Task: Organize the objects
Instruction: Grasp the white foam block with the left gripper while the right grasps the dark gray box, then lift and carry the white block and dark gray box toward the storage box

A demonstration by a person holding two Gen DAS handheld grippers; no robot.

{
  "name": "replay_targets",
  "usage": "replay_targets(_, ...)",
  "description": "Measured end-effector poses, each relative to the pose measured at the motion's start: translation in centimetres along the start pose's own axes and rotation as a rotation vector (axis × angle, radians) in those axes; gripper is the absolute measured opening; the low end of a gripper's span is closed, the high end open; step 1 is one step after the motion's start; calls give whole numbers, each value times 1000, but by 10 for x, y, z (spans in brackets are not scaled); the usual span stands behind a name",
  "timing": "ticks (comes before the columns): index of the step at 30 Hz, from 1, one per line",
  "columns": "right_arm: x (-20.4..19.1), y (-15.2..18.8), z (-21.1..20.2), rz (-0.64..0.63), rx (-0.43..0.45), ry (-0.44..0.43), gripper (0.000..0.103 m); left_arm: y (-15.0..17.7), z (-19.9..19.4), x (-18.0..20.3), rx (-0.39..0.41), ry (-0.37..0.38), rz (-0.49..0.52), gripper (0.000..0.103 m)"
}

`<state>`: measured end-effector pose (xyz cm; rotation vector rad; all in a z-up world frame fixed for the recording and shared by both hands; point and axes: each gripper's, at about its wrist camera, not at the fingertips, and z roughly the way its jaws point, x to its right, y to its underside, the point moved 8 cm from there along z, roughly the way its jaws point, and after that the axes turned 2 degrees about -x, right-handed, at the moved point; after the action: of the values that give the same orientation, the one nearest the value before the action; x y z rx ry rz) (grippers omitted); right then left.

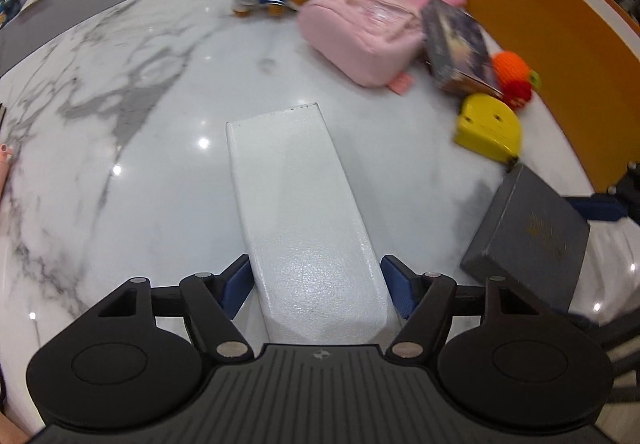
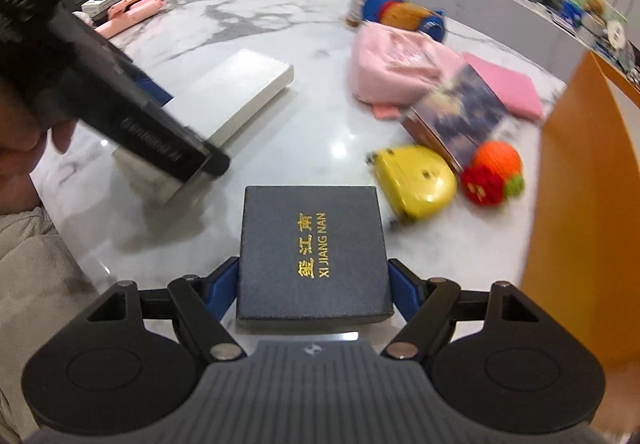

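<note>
Fingers on your left gripper are bracketing the near end of the long white box; the blue pads are sitting right at its sides, but a sliver of gap is showing on the right, so firm contact cannot be confirmed. Your right gripper is straddling the dark box with gold lettering, pads flush against both side walls, apparently clamped.

Both boxes are resting on the marble table. The white one is lying well apart from the clutter; the dark one is sitting just beside the yellow tape measure.

Judgement: you are securing both boxes before moving them, probably toward the orange bag. Before lifting:
- keep squeezing the left pads until they are seated; that box is long and will be wanting to droop from an end grip
- raise the dark box straight up, since the tape measure is crowding its far corner
</note>
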<state>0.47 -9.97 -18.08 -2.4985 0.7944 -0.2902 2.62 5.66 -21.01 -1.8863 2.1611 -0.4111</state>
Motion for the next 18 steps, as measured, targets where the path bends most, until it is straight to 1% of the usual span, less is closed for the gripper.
replay_targets(2,5,6,-3,13,-16,13,78,5,-1,5,-13,10,23,80)
replay_targets(4,15,8,-3,54,-53,35,78,9,-2,9,-32,15,40,81)
replay_targets(6,23,9,-3,97,-92,51,78,11,-3,9,-37,2,42,85)
replay_targets(7,25,11,-5,113,-103,51,78,11,-2,8,-34,-13,36,91)
replay_targets(8,26,12,-6,125,-109,51,78,10,-1,7,-24,-28,24,94)
replay_targets(10,29,13,-6,145,-105,50,79,8,-2,6,16,-48,5,94)
replay_targets(12,29,13,-6,159,-90,48,79,6,-1,9,64,-52,6,96)
replay_targets(14,30,13,-5,166,-74,43,79,6,-1,11,104,-56,7,99)
replay_targets(16,30,13,-4,170,-62,38,79,6,0,10,124,-52,-17,101)
replay_targets(18,31,13,-1,180,-52,30,80,6,3,6,126,-40,-71,103)
